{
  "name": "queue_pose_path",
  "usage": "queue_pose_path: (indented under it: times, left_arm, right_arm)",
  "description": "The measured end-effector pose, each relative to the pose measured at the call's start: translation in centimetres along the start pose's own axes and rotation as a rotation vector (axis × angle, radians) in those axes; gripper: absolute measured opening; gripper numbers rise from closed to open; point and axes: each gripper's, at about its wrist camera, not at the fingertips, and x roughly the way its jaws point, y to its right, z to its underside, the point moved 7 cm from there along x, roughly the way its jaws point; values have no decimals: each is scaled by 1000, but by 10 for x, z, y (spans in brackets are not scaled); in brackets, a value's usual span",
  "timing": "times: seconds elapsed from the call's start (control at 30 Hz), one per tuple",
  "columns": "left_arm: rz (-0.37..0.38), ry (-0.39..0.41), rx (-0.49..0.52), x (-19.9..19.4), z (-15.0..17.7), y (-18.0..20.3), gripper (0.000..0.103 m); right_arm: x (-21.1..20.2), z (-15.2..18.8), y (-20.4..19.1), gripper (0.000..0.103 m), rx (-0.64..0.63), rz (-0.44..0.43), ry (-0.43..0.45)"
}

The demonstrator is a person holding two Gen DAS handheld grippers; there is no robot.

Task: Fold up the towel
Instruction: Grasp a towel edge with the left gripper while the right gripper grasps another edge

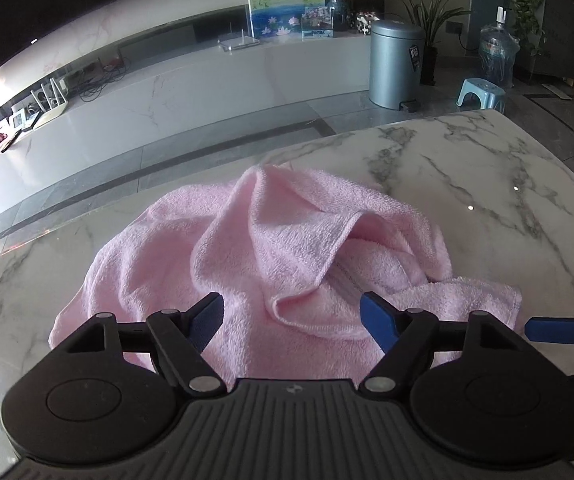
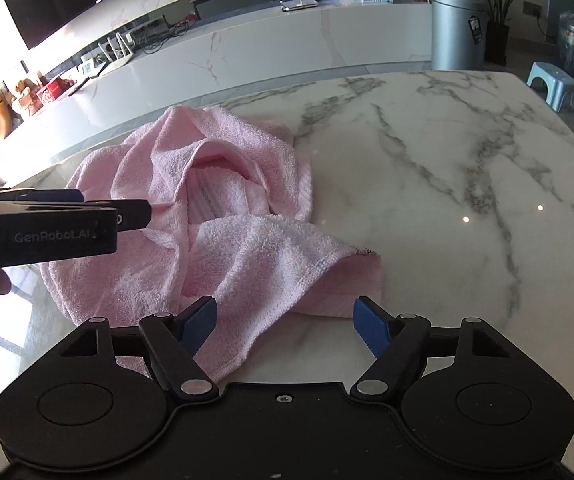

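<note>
Your pink towel (image 1: pixel 287 256) lies all bunched up on the marble table (image 1: pixel 487 184). Your left gripper (image 1: pixel 291 316) and right gripper (image 2: pixel 285 322) hang over it, jaws wide, holding nothing.

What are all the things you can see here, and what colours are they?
towel: one, pink, crumpled on the table
table: one, white marble with grey veins, under the towel
bin: one, silver-grey, on the floor beyond the table
stool: one, light blue, on the floor right of the bin
water jug: one, clear bluish, behind the stool
painting: one, blue and green, on the white cabinet
left gripper: one, black with blue pads, open over the towel
right gripper: one, black with blue pads, open over the towel's near edge
</note>
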Motion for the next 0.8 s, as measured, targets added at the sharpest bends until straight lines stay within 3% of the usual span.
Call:
queue_pose_path:
  times: [0.2,0.3,0.37,0.43,0.5,0.6,0.8]
  left_arm:
    - [39,2,97,25,-21,13,73]
    - [51,5,135,32,-28,20,72]
    - [62,-5,138,38,-29,23,60]
    - [75,-38,125,47,-29,23,32]
    - [91,-68,89,51,-27,18,18]
    - [87,-83,68,49,-20,11,10]
    - [81,-95,61,26,-3,0,5]
  right_arm:
    - [10,-7,0,54,10,-33,-21]
    - [14,-9,2,37,15,-43,-22]
    - [16,-10,4,20,20,-47,-18]
    - [17,-11,6,16,29,-62,-21]
    - [16,-11,7,12,31,-64,-22]
    - [10,-9,8,8,5,-54,-23]
    - [-8,1,15,2,-9,-33,-30]
